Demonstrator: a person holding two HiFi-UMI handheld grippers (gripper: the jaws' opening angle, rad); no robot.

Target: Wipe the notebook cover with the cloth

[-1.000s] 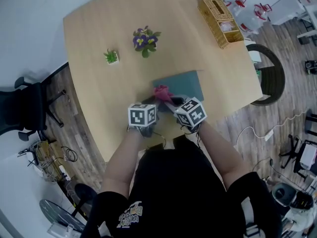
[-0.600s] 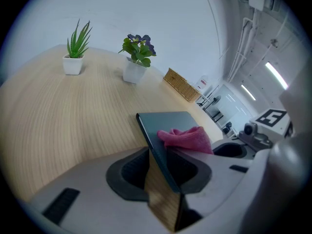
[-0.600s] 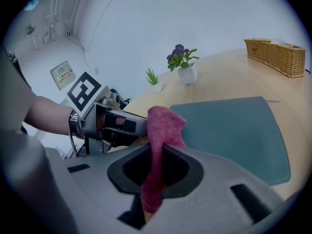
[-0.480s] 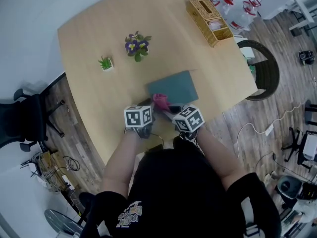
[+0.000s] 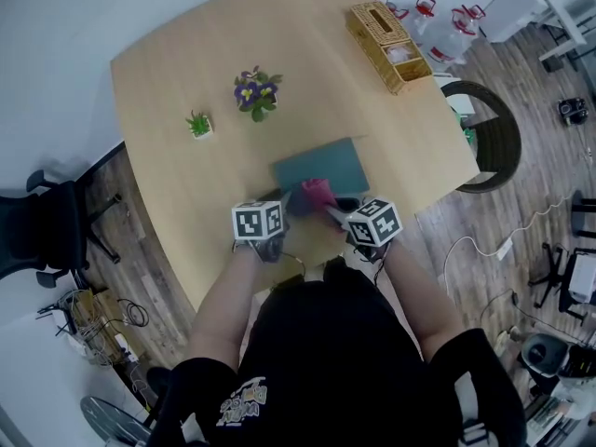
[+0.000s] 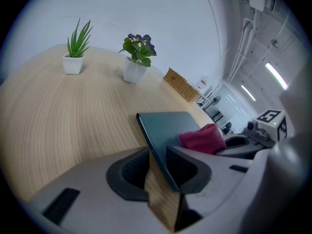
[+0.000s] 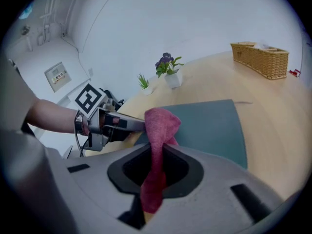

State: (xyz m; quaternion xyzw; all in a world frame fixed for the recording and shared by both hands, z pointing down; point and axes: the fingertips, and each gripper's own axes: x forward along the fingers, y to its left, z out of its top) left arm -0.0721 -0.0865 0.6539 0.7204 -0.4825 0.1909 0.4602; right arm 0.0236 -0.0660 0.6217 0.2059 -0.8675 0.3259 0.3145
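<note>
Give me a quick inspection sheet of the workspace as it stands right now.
Surface: wooden table, nothing spilled seen.
Job's things: teal notebook flat and closed; pink cloth bunched on its near edge.
Clutter: small green plant, purple flower pot, wicker basket, all away from the notebook.
Grippers: left gripper jaws apart astride the notebook's near corner; right gripper shut on the cloth.
Cables: bundle on the floor at left, white cable on the floor at right.
Surroundings: black chair at left, water jugs beyond the basket.
</note>
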